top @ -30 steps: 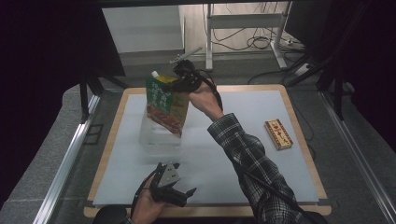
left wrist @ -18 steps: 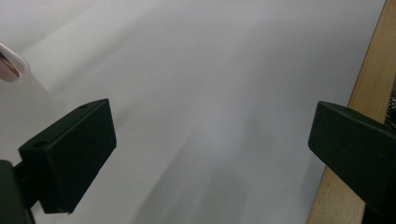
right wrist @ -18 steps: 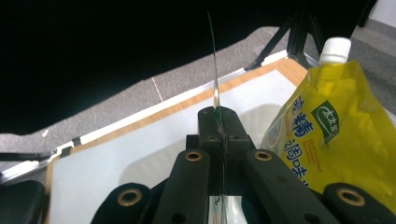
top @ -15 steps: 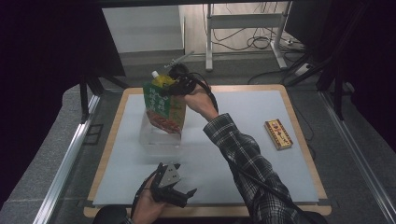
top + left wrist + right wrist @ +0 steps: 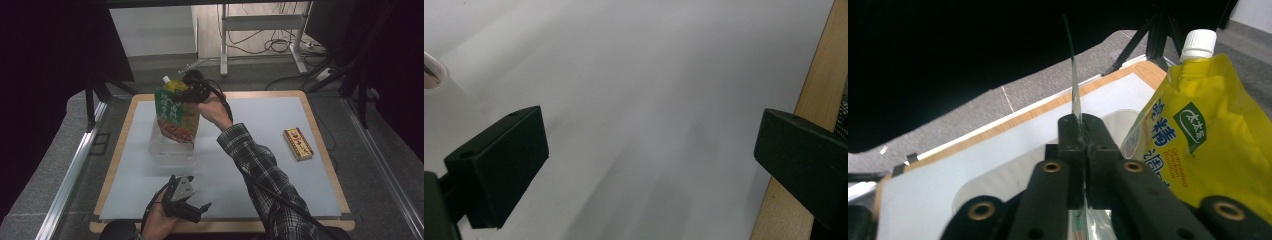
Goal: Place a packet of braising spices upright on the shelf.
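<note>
My right gripper hangs over the far left of the white mat, its jaws shut on a thin clear plastic edge. Beneath it hangs a spout pouch, green and red on the side facing the high view, with a yellow top and a white cap. In the right gripper view the pouch is yellow and lies just right of my right gripper. Its bottom reaches into a clear container on the mat. My left gripper rests open near the front edge; nothing lies between its jaws.
A small red and yellow box lies on the right side of the mat. The mat sits on a wooden board, with dark curtains on both sides and a metal stand with cables beyond the far edge.
The right gripper has sunk a little and shifted left with the pouch. The pouch now hangs more upright, with its white cap on top. The left gripper has stayed put.
</note>
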A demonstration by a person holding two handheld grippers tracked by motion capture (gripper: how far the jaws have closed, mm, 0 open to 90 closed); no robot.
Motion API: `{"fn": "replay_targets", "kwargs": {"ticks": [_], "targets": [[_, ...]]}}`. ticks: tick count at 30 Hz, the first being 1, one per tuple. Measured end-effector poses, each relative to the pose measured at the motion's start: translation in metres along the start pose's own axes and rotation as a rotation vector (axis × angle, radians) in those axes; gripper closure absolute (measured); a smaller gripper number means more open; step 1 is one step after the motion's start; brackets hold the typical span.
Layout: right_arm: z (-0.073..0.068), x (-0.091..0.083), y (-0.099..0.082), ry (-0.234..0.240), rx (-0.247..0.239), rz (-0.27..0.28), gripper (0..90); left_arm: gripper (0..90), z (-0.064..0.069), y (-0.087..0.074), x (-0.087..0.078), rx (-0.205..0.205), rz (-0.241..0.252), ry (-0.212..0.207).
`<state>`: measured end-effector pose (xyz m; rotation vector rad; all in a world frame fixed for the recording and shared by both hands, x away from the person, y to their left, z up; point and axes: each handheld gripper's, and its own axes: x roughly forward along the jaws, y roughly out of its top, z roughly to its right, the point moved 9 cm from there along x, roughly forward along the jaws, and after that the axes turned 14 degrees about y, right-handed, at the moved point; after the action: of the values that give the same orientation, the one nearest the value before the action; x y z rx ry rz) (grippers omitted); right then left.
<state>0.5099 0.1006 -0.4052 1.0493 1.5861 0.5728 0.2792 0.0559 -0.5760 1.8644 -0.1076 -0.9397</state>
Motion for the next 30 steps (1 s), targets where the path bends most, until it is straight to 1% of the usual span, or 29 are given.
{"fn": "replay_targets", "kwargs": {"ticks": [2,5,7,8,11,15,17,21,26,27,28,30], "targets": [[-0.002,0.0,0.0,-0.011,-0.023,-0.01,79.4,0.7,-0.001,0.0,0.0,-0.005,0.001,0.002],[-0.006,-0.001,0.002,-0.017,-0.051,-0.008,74.3,0.7,-0.001,0.0,0.0,-0.005,0.001,0.002],[-0.007,-0.003,0.003,-0.027,-0.061,-0.003,69.3,0.7,0.0,0.0,0.0,-0.007,0.003,0.002],[-0.007,-0.004,0.003,-0.032,-0.063,-0.006,67.4,0.7,0.0,0.0,0.0,-0.004,0.001,0.001],[-0.006,-0.007,0.0,-0.066,-0.071,-0.016,59.3,0.7,0.001,0.0,0.001,-0.001,-0.003,0.0],[-0.005,-0.01,-0.003,-0.093,-0.089,-0.021,51.4,0.7,0.001,-0.001,0.001,0.001,-0.005,0.001],[-0.005,-0.013,-0.005,-0.112,-0.095,-0.028,45.7,0.7,0.001,-0.001,0.001,0.001,-0.005,0.0],[-0.006,-0.017,-0.01,-0.115,-0.089,-0.032,37.3,0.7,0.001,-0.001,0.002,0.003,-0.008,-0.001],[-0.008,-0.021,-0.013,-0.108,-0.093,-0.026,32.6,0.8,0.002,-0.001,0.002,0.004,-0.009,-0.003],[-0.009,-0.022,-0.014,-0.104,-0.085,-0.028,31.6,0.8,0.002,-0.001,0.002,0.004,-0.009,-0.004],[-0.009,-0.023,-0.015,-0.111,-0.086,-0.028,30.2,0.8,0.002,-0.001,0.002,0.004,-0.009,-0.003],[-0.008,-0.024,-0.019,-0.141,-0.097,-0.033,28.4,0.8,0.002,-0.002,0.002,0.006,-0.009,-0.003]]}}
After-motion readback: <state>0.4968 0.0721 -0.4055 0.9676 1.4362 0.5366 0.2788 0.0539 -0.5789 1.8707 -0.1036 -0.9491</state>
